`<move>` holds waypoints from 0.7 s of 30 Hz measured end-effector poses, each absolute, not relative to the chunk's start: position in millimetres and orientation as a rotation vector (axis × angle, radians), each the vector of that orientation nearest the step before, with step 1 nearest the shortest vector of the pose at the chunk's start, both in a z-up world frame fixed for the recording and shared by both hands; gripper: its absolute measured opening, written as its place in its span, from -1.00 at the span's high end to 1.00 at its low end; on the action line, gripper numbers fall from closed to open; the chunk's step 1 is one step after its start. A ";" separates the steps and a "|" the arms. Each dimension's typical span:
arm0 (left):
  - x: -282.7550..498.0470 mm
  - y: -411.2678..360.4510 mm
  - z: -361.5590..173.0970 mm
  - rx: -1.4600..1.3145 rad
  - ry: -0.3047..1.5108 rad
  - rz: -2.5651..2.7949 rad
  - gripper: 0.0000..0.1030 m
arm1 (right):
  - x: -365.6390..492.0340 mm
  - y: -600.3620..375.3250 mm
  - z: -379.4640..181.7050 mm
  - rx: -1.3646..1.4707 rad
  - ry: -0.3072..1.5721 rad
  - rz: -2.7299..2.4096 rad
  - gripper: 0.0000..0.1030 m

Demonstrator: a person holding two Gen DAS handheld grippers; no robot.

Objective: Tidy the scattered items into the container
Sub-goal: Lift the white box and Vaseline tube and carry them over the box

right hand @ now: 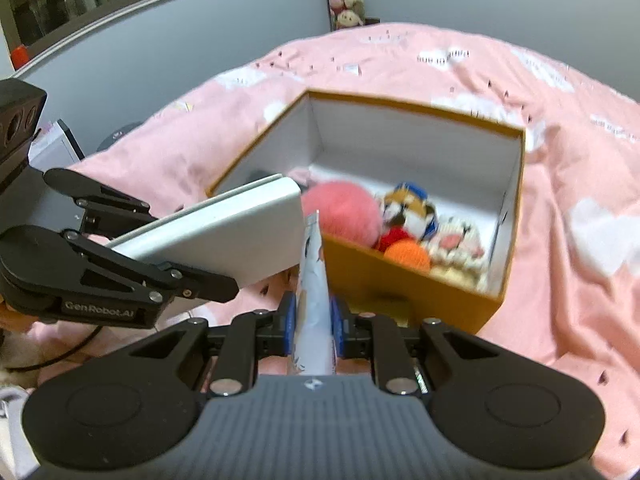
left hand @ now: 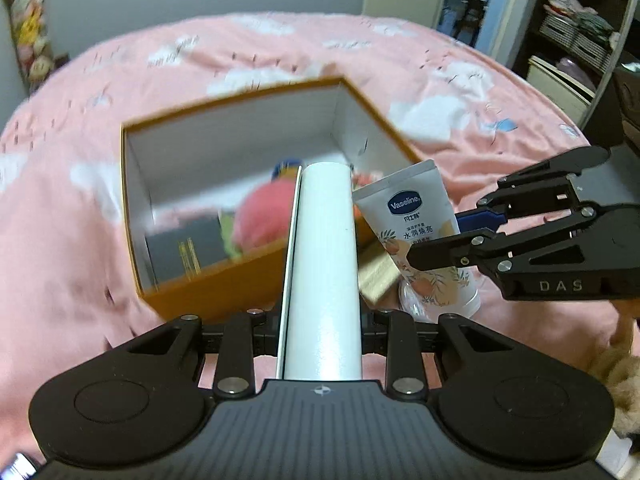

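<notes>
Box (right hand: pixel 404 292): ahead of and below both grippers; left gripper (left hand: pixel 320 320) fingers clamp white case (left hand: pixel 322 272), right gripper (right hand: pixel 314 328) fingers clamp lotion tube (right hand: pixel 312 280), long axes pointing boxward.

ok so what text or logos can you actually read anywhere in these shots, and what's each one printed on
"Vaseline" on the blue oval of the hand cream tube held in the right gripper.
"水润焕亮" printed below that oval on the same tube; the smaller lines around it are too small to read.
"DAS" on the body of the right gripper.
"GenRobot.AI" on the body of the left gripper.
Gold print on the dark box inside the orange container is blurred, unreadable.
</notes>
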State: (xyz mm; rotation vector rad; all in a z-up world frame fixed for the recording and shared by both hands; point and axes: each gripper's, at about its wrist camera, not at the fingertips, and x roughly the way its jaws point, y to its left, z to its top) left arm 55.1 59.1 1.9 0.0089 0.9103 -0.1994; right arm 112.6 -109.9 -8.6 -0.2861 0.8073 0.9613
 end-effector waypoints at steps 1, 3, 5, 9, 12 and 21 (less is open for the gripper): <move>57.8 60.4 7.9 0.028 0.898 -0.208 0.36 | 114.8 -109.0 -4.3 -0.292 0.794 0.963 0.61; 66.2 60.9 18.7 0.085 0.873 -0.223 0.36 | 120.6 -105.3 5.6 -0.313 0.762 0.966 0.61; 73.1 61.3 27.2 0.153 0.850 -0.228 0.36 | 128.5 -100.3 16.9 -0.340 0.726 0.967 0.61; 93.6 63.7 40.2 0.306 0.810 -0.234 0.36 | 150.2 -85.8 35.3 -0.396 0.666 0.957 0.61; 112.1 66.1 39.5 0.413 0.783 -0.214 0.36 | 171.7 -74.3 40.1 -0.421 0.649 0.951 0.61; 164.0 68.4 4.1 0.710 0.795 -0.236 0.35 | 222.8 -48.1 35.1 -0.452 0.658 0.941 0.61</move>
